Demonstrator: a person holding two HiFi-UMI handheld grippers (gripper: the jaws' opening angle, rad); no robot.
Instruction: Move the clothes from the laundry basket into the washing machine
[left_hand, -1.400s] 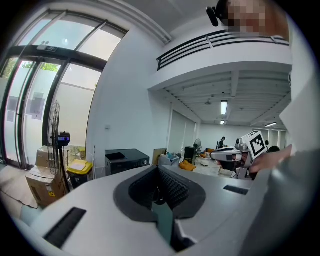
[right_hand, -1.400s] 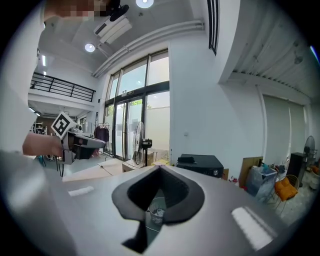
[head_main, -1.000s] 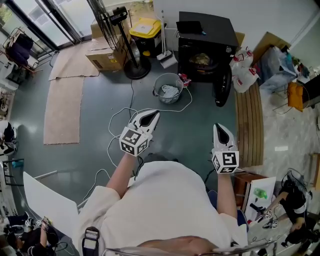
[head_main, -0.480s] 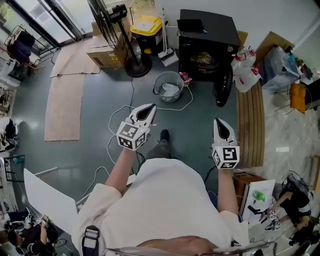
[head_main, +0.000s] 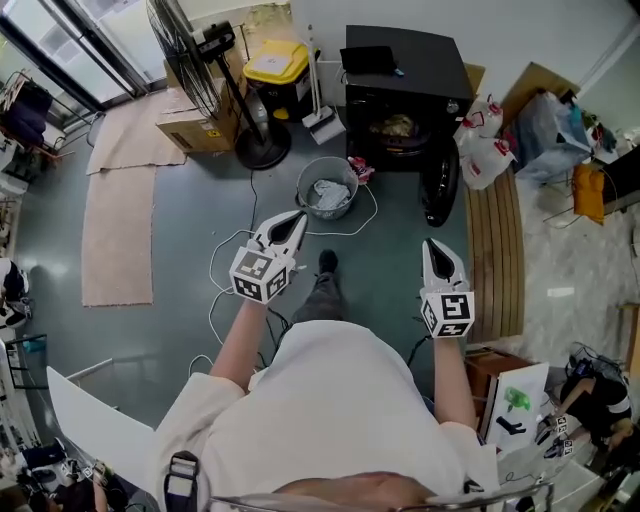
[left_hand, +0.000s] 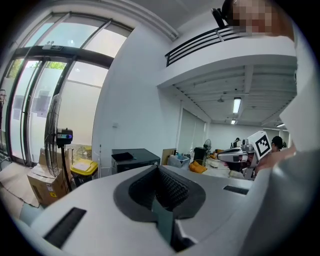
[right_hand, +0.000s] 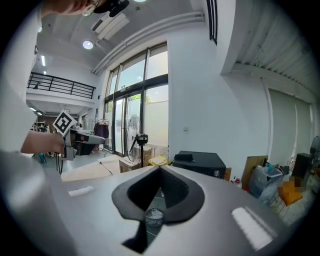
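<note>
A grey round laundry basket with pale clothes in it stands on the floor in front of the black washing machine. The machine's round door hangs open, and clothes show in the drum. My left gripper is shut and empty, pointing at the basket from a short way off. My right gripper is shut and empty, below the open door. In the right gripper view the basket shows past the closed jaws, with the machine beyond. The left gripper view shows the machine over its shut jaws.
A standing fan, a cardboard box and a yellow-lidded bin stand left of the machine. A white cable loops over the floor by my left gripper. Plastic bags and a slatted wooden bench lie to the right.
Both grippers have moved forward toward the basket and machine, still shut. The person has stepped ahead; a foot now shows between the grippers.
</note>
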